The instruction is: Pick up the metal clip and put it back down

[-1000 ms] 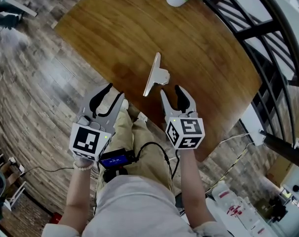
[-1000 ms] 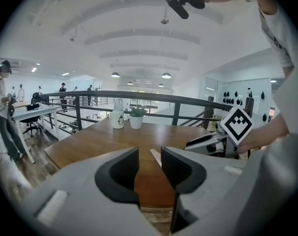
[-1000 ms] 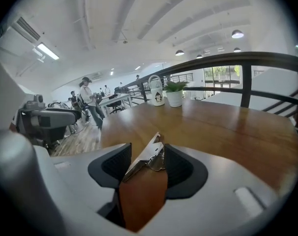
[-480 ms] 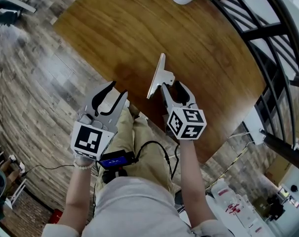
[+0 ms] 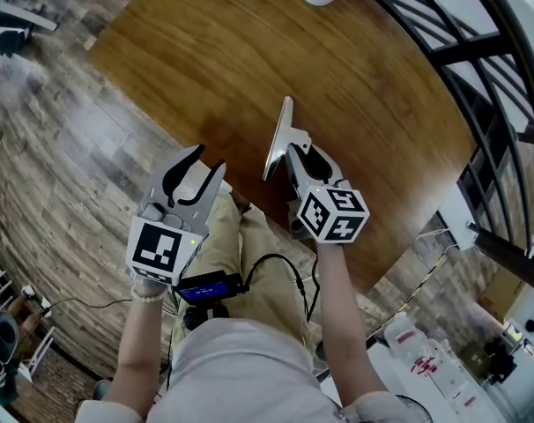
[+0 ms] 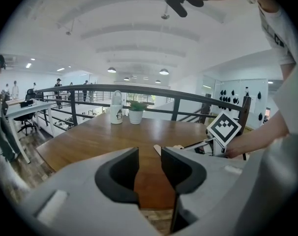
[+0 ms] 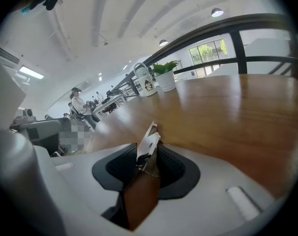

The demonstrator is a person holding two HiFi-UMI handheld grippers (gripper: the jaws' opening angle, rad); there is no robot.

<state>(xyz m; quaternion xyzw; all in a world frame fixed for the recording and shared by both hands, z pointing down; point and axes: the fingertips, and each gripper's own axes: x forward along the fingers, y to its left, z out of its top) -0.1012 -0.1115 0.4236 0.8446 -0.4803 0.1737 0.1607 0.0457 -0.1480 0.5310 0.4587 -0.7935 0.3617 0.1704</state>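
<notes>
The metal clip (image 5: pixel 278 137), a long silver bar with a wire handle, stands on edge near the front of the wooden table (image 5: pixel 355 77). My right gripper (image 5: pixel 299 146) is shut on the clip's handle from the near side. In the right gripper view the clip (image 7: pixel 148 142) sits pinched between the two dark pads (image 7: pixel 169 167). Whether the clip rests on the wood or hangs just above it does not show. My left gripper (image 5: pixel 200 167) is held off the table's front edge over the floor, open, with nothing between its fingers (image 6: pixel 120 172).
A white mug (image 6: pixel 116 114) and a potted plant (image 6: pixel 135 112) stand at the table's far edge. A black railing (image 5: pixel 483 86) curves along the right side. Wood-plank floor (image 5: pixel 64 157) lies to the left. A cable and a small device (image 5: pixel 203 285) hang at the person's lap.
My right gripper moved forward onto the clip's handle and its jaws went from open to shut on it. The left gripper has barely moved.
</notes>
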